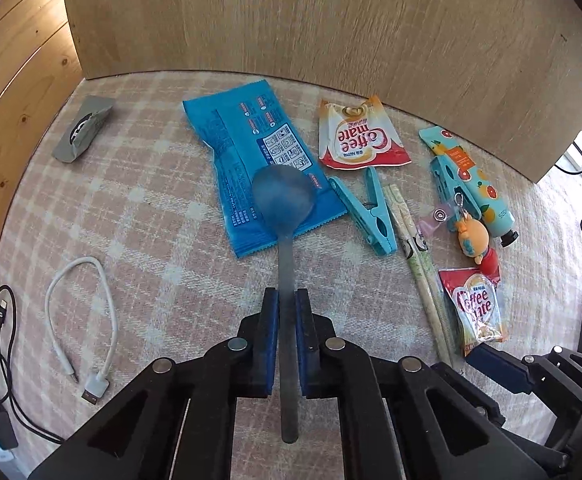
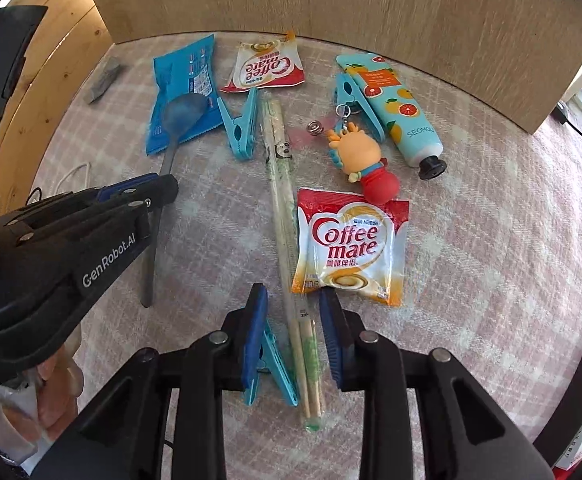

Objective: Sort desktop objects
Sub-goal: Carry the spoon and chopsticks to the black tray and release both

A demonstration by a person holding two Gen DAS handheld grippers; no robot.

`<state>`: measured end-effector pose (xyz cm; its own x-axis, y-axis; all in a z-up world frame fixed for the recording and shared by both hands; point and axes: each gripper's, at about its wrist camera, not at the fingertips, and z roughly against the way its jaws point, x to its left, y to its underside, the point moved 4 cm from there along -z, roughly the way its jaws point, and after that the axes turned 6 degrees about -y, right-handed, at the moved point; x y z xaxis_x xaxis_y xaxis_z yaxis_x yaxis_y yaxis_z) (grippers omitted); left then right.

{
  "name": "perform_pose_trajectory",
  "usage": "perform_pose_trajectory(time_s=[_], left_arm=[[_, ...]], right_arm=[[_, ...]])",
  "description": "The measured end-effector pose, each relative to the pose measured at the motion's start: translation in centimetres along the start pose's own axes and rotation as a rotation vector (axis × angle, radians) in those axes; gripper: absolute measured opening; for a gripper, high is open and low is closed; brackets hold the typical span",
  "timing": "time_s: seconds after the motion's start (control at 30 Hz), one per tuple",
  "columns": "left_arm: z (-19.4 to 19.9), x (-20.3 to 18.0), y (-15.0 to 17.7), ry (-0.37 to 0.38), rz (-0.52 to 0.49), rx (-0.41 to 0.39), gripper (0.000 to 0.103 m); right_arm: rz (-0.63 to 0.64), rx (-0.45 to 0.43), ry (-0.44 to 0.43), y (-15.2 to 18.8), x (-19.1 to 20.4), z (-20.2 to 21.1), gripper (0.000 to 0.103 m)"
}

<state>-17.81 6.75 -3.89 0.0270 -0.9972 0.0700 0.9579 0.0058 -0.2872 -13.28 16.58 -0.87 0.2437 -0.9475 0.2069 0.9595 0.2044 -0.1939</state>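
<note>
Working over a pink checked tablecloth (image 1: pixel 151 240) strewn with small things, with a wooden back panel (image 1: pixel 331 40) behind.

Left gripper (image 1: pixel 287 300): clamped tight on the handle of the grey spoon (image 1: pixel 283 200), pads together about midway along the handle. Spoon bowl over the near end of the blue packet (image 1: pixel 247 160); cannot tell whether touching it. Best lifted straight up before carrying, handle kept level, so as not to drag the packet along.

Right gripper (image 2: pixel 293 300): pointing down, fingers apart on either side of the wrapped chopsticks (image 2: pixel 281 200), not pressing on them. Needs centring on the chopsticks alone: a blue clothes peg (image 2: pixel 275 368) lies just beside them, against the left-hand pad, and likely gets pinched too if closed here. Better shifted slightly away from the peg, then closed square across the wrapper.

Around, and possibly in the way:
- hand cream tube (image 2: pixel 399 120) with fruit print, far right, lying over another blue peg (image 2: pixel 351 96)
- Coffee mate sachet (image 2: pixel 349 248), just beside the chopsticks and close to the right-hand pad
- second sachet (image 2: pixel 265 68) at the back
- white cable (image 1: pixel 79 320), well left
- a third blue peg (image 2: pixel 241 128) between packet and chopsticks
- orange keychain figure (image 2: pixel 359 152)
- grey object (image 1: pixel 81 130), far left corner
</note>
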Motion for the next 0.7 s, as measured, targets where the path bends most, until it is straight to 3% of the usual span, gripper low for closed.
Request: perform_pose_trajectory(time_s=[0.07, 0.13, 0.47, 0.7], left_arm=[[0.1, 0.1, 0.5, 0.000, 0.000, -0.007, 0.007], [0.2, 0.4, 0.9, 0.014, 0.009, -0.007, 0.007], [1.5, 3.1, 6.0, 0.125, 0.072, 0.020, 0.007], [3.1, 4.4, 11.5, 0.156, 0.111, 0.031, 0.007]], right_arm=[[0.062, -0.002, 0.084, -0.1, 1.0, -0.3, 0.022], [0.084, 0.001, 0.109, 0.0, 1.4, -0.4, 0.013], [-0.043, 0.031, -0.040, 3.0, -2.0, 0.8, 0.012], [-0.139, 0.003, -0.116, 7.3, -4.0, 2.5, 0.012]])
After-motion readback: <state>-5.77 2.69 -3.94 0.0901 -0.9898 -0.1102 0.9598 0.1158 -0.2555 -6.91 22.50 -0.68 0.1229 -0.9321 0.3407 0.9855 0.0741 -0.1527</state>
